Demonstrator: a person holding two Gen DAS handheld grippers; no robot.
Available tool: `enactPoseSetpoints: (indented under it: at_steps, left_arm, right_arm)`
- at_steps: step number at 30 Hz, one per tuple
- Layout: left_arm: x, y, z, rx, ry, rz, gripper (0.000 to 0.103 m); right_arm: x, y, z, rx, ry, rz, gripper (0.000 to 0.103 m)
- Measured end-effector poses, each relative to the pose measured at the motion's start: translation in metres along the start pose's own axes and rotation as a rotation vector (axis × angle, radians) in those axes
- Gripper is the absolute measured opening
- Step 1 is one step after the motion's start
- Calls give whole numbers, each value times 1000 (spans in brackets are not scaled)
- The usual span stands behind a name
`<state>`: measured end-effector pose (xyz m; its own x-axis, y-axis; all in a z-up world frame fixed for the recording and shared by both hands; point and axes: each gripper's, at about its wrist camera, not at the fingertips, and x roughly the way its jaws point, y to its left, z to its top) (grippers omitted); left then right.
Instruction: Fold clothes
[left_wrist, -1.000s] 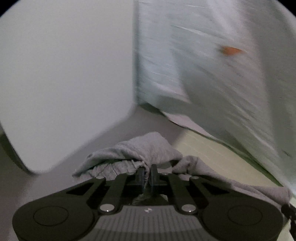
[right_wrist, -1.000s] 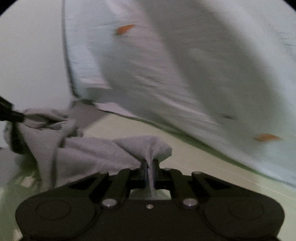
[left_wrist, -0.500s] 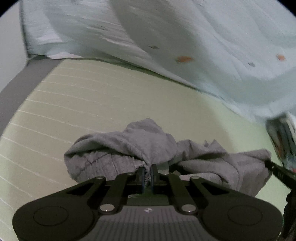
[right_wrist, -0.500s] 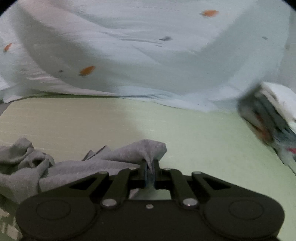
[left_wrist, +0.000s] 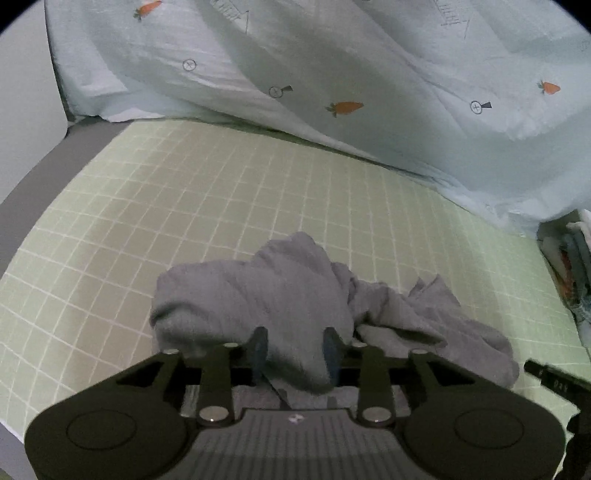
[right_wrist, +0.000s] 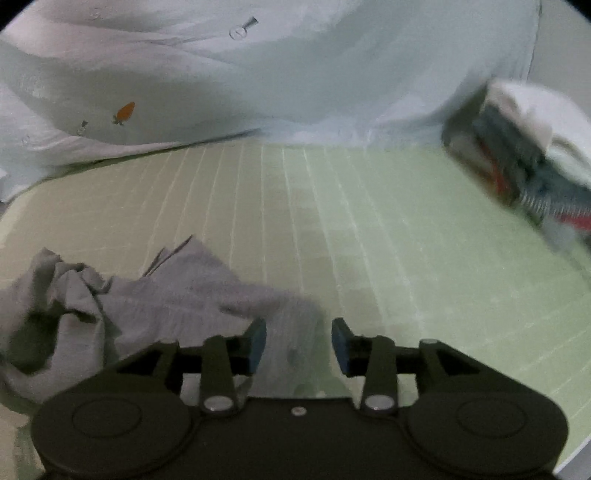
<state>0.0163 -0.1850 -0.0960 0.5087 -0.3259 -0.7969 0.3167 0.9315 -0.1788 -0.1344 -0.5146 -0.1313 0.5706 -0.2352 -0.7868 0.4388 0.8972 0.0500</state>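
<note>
A crumpled grey garment (left_wrist: 295, 299) lies bunched on a pale green gridded mat (left_wrist: 221, 206). My left gripper (left_wrist: 294, 349) is open, its jaws spread with a fold of the grey cloth lying loose between them. In the right wrist view the grey garment (right_wrist: 177, 295) lies at the lower left on the mat (right_wrist: 369, 229). My right gripper (right_wrist: 298, 343) is open, with a blurred edge of the cloth between its fingers. The right gripper's tip (left_wrist: 554, 380) shows at the right edge of the left wrist view.
A light blue sheet with carrot prints (left_wrist: 332, 74) is heaped along the far edge of the mat; it also shows in the right wrist view (right_wrist: 258, 74). A stack of folded clothes (right_wrist: 524, 162) sits at the right. A grey surface (left_wrist: 33, 184) borders the mat's left side.
Both grippers were shut on the grey garment and swung it over the mat. Now both have opened and the garment has dropped in a heap.
</note>
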Motion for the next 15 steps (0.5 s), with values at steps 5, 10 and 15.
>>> enactPoseSetpoints:
  at_steps: [5,10,15]
  left_arm:
    - [20,-4,2,-8,70,-13,62]
    - [52,-13,-1,74,166,-40,67]
    - [84,-17,-2,149,210,53,7]
  right_arm:
    - [15,-13,-23,128,114,90,50]
    - [27,-11,-39,232,194,167,49]
    - [32,-8,-38,236,190,165,3]
